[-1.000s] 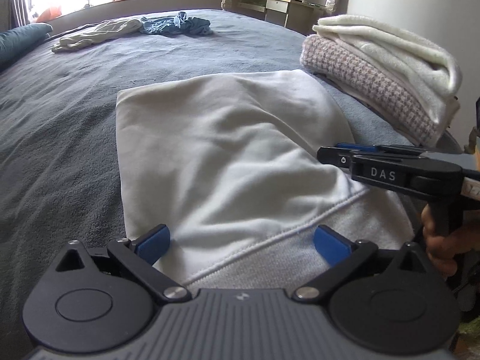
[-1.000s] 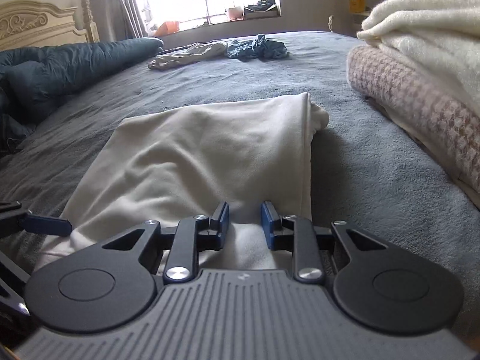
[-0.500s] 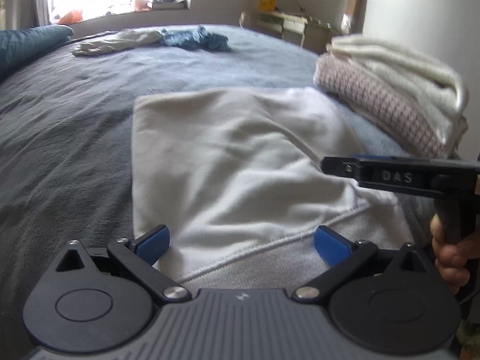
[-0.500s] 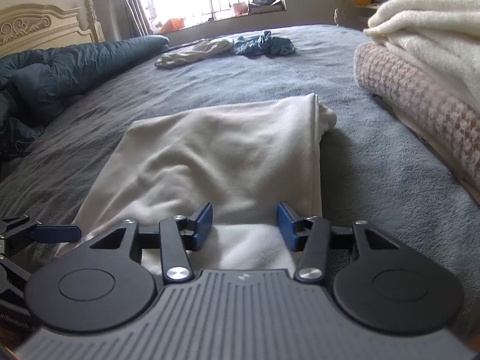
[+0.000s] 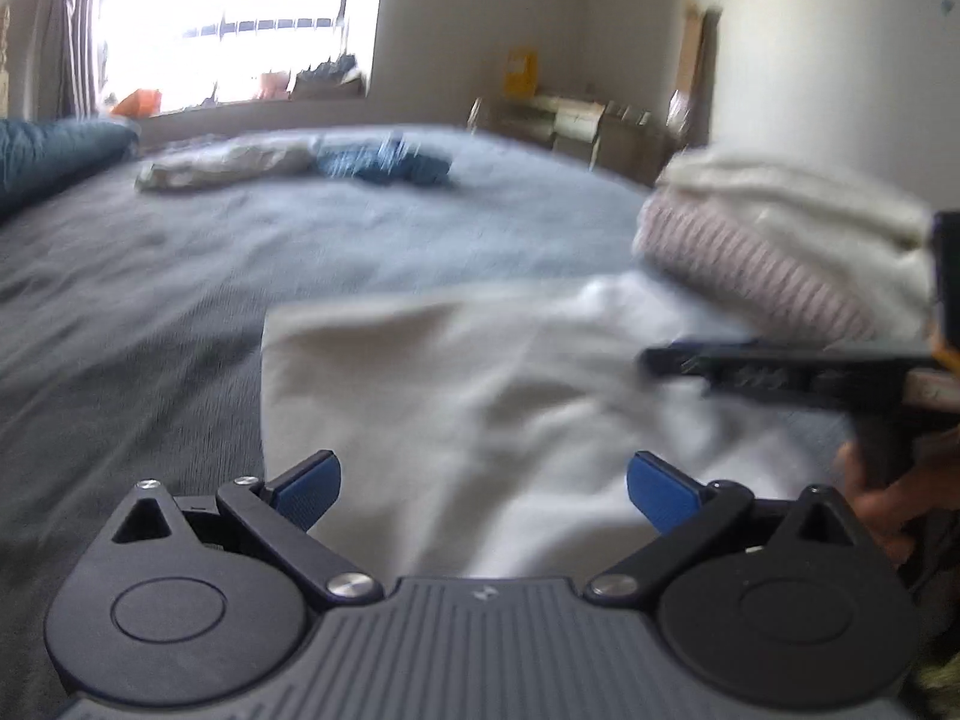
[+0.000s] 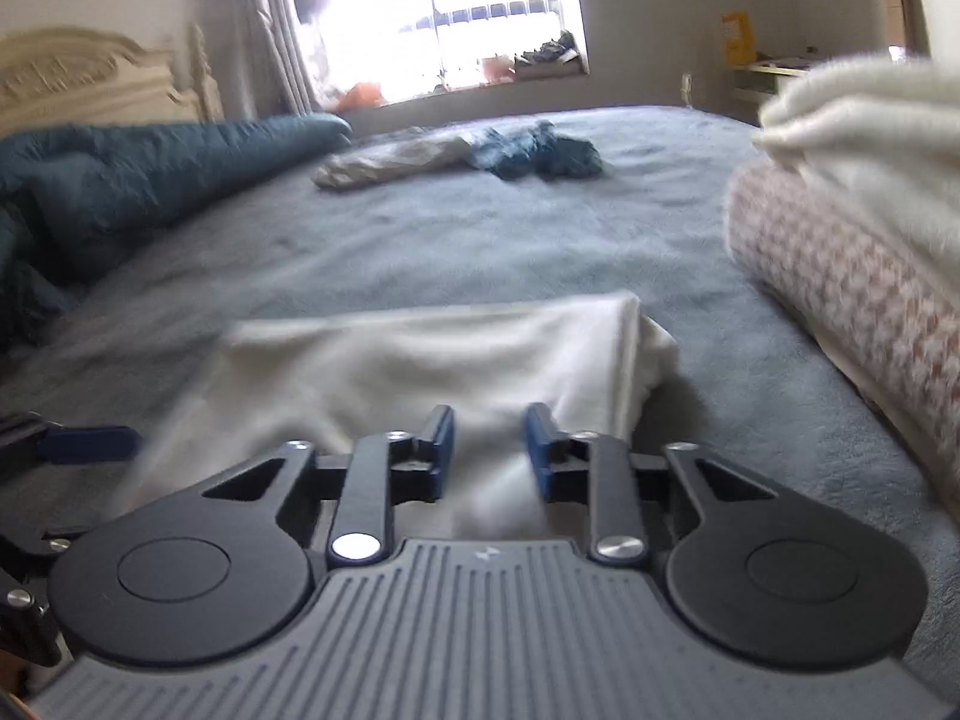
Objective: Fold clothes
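Note:
A folded white sweatshirt (image 5: 480, 384) lies flat on the grey bed (image 5: 240, 276); it also shows in the right wrist view (image 6: 420, 360). My left gripper (image 5: 483, 489) is wide open and empty, just above the sweatshirt's near edge. My right gripper (image 6: 489, 450) is partly open over the sweatshirt's near right part, with white cloth in the gap between the pads and no grip visible. The right gripper's body (image 5: 780, 372) shows from the side at the right of the left wrist view. Both views are motion blurred.
A stack of folded clothes (image 5: 780, 240) lies on the bed to the right, cream on top of pink houndstooth (image 6: 840, 264). A beige garment (image 6: 384, 159) and a blue garment (image 6: 540, 156) lie at the far side. A teal duvet (image 6: 120, 180) is bunched at the left.
Both grippers have tilted up and lifted away from the sweatshirt, so more of the room shows. The right gripper opened half a second ago and has narrowed a little since. The left gripper stayed wide open.

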Demonstrator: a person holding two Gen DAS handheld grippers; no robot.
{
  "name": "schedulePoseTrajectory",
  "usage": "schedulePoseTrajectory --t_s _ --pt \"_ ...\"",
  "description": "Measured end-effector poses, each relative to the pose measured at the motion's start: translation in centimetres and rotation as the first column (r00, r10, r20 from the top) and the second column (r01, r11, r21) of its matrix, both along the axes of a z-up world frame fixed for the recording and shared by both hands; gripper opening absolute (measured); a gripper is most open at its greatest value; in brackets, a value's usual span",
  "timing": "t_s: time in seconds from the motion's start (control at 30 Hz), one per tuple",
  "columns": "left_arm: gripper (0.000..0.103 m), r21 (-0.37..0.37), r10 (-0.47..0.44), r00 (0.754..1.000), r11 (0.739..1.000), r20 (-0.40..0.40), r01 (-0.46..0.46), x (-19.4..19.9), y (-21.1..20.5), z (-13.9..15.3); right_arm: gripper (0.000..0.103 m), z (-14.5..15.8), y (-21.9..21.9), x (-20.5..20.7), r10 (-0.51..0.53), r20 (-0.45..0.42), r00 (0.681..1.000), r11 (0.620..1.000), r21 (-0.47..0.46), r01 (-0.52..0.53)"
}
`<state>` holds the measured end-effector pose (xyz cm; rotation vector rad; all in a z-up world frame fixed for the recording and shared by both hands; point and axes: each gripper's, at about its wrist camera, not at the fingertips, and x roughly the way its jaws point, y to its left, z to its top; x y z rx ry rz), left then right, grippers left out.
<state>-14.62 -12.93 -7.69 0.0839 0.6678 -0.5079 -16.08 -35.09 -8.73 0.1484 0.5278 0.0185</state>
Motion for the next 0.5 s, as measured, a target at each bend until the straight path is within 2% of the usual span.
schedulePoseTrajectory --t_s 0.07,0.17,0.27,0.33,0.43,0.5 --pt "0.101 0.001 0.000 1.000 1.000 0.000 0.000 0.0 0.4 -0.8 0.008 -0.2 -1.0 -0.2 -0.005 0.008 1.000 0.999 0.034 0.005" --pt "0.103 0.010 -0.016 1.000 1.000 0.018 0.015 -0.1 0.7 -1.2 0.009 1.2 -2.1 -0.5 -0.013 0.031 0.999 0.993 0.119 0.009" --pt "0.103 0.005 -0.017 1.000 1.000 0.020 0.016 -0.1 0.9 -1.6 0.010 2.2 -2.2 0.7 -0.024 0.064 0.998 0.997 0.073 0.019" --pt "0.103 0.004 -0.019 1.000 1.000 0.021 0.019 0.0 0.9 -1.7 0.011 1.7 -2.9 2.4 -0.027 0.045 0.999 0.996 0.081 0.023" --pt "0.103 0.007 -0.020 1.000 1.000 0.020 0.020 0.2 0.8 -1.8 0.010 -0.7 -4.2 4.8 -0.062 -0.003 0.998 0.994 0.095 0.062" --pt "0.103 0.009 -0.020 1.000 1.000 0.020 0.020 0.3 0.7 -1.8 0.011 -1.2 -5.2 4.7 -0.088 0.003 0.996 0.983 0.164 0.086"
